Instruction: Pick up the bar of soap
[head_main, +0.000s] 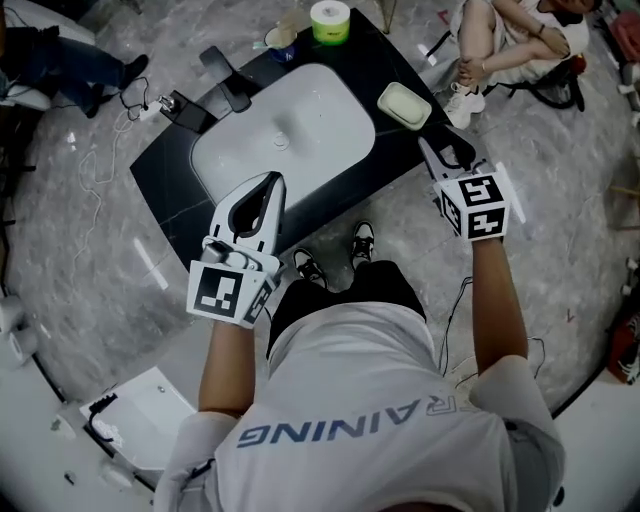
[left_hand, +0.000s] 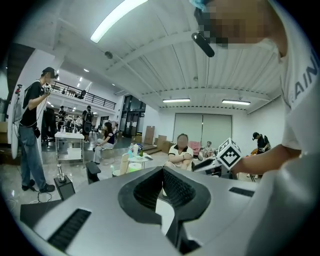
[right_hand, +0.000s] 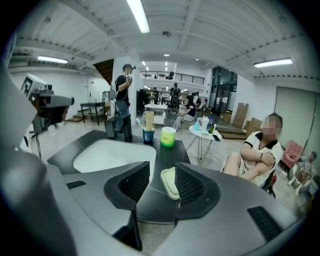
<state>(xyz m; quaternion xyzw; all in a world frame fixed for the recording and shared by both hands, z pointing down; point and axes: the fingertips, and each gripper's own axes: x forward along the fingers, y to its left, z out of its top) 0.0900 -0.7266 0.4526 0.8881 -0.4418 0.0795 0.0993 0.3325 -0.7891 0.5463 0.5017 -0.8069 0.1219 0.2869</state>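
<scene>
The pale green bar of soap (head_main: 404, 105) lies on the black countertop (head_main: 385, 60), to the right of the white sink basin (head_main: 285, 140). My right gripper (head_main: 447, 152) hovers just short of it at the counter's right front corner, jaws open. In the right gripper view the soap (right_hand: 169, 183) shows ahead between the open pads (right_hand: 188, 186), and neither pad presses on it. My left gripper (head_main: 266, 192) hangs over the basin's front edge. Its jaws are shut tip to tip on nothing, as the left gripper view (left_hand: 162, 172) also shows.
A green cup (head_main: 330, 20) and a blue cup with a toothbrush (head_main: 282, 42) stand at the counter's back, with a black faucet (head_main: 228, 82) on the left. A person sits on the floor beyond the right corner (head_main: 510, 45). Cables (head_main: 100, 170) trail on the floor at left.
</scene>
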